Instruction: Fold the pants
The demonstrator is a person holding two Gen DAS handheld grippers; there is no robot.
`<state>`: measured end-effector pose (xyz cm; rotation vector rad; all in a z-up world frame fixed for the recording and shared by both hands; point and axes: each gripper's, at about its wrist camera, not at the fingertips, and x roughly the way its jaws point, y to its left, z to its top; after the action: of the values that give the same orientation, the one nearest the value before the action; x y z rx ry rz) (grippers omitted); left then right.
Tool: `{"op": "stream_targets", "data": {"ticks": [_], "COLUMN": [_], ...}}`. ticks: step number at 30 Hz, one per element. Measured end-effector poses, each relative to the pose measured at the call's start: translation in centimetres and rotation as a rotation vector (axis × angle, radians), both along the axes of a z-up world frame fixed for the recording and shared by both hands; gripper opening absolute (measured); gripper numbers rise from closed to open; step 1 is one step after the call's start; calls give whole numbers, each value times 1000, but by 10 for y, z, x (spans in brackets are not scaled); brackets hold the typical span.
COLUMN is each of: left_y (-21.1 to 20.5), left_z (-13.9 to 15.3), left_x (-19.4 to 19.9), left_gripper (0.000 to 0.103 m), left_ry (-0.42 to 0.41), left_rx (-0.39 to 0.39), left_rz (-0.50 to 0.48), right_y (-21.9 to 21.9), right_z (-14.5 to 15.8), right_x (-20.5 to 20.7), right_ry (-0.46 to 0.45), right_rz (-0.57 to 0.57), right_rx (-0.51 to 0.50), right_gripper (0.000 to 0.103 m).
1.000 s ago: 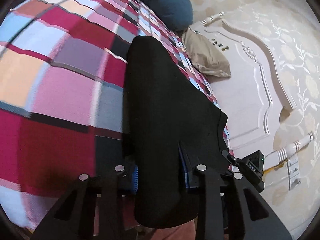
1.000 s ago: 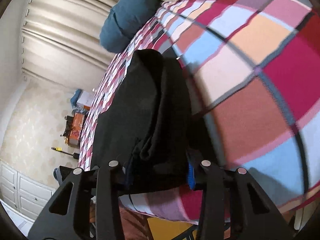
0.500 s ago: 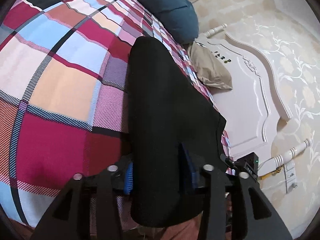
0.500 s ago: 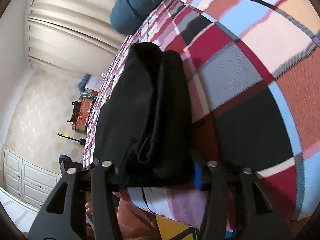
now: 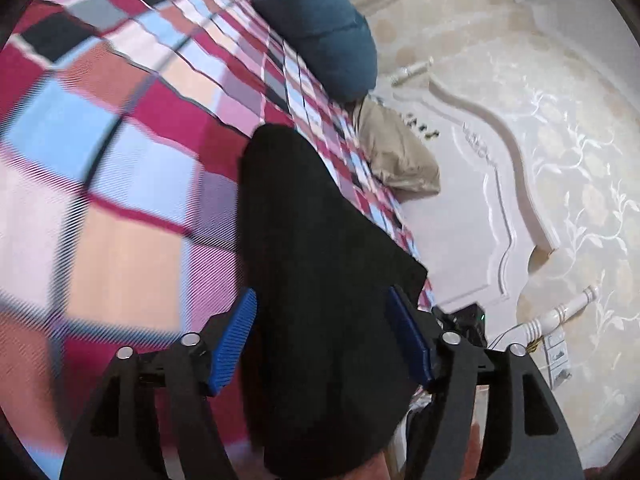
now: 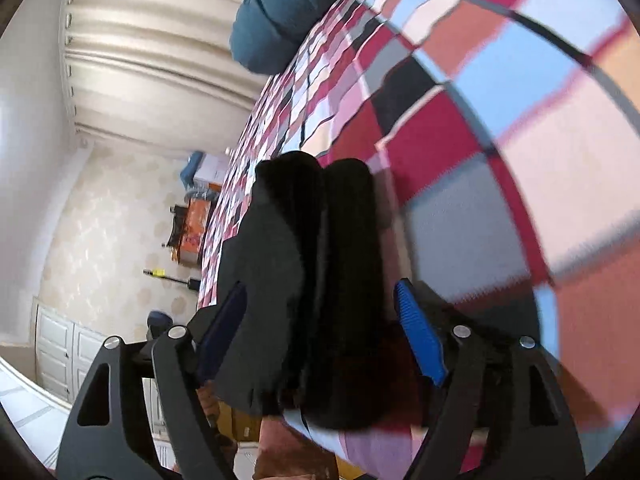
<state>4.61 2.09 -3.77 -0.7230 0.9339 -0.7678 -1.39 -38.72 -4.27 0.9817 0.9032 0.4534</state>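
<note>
Pants (image 5: 320,264) lying lengthwise straight ahead between both spread jaw pairs, left gripper (image 5: 324,340) and right gripper (image 6: 320,332) just opened, pads clear of cloth.

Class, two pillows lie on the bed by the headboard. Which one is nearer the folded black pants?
The tan pillow. It lies flat beside the headboard, close to the pants. The teal pillow is plumper and lies farther up the bed.

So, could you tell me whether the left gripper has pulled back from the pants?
Yes: the left gripper, jaws just opening, has backed away from the teal pillow.
</note>
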Motion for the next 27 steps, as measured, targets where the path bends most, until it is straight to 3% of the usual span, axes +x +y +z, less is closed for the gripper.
{"op": "stream_targets", "data": {"ticks": [5, 6, 7, 8, 10, 13, 16, 27], "left_y": [-18, -18, -20, -21, -21, -15, -14, 26], "left_z": [-9, -10, -10, -11, -12, -14, -9, -8], "left_x": [18, 19, 19, 18, 17, 17, 14, 9], "left_gripper": [73, 71, 60, 54, 45, 34, 28, 27], "left_ry": [11, 10, 7, 3, -2, 5, -14, -16], "left_rx": [41, 49, 78, 112, 158, 157, 183, 195], "left_rz": [-35, -35, -34, -31, -30, -19, -6, 75], "right_y": [12, 14, 17, 21, 27, 32, 35, 69], "right_z": [-1, 0, 1, 2, 1, -5, -4, 0], "right_x": [23, 24, 25, 26, 29, 29, 31, 45], "right_ry": [11, 10, 11, 12, 22, 26, 15, -15], "right_rz": [72, 85, 94, 104, 118, 120, 107, 149], "right_rx": [-36, -53, -73, -102, -158, -126, -112, -87], "right_gripper": [79, 78, 76, 73, 51, 39, 35, 33]}}
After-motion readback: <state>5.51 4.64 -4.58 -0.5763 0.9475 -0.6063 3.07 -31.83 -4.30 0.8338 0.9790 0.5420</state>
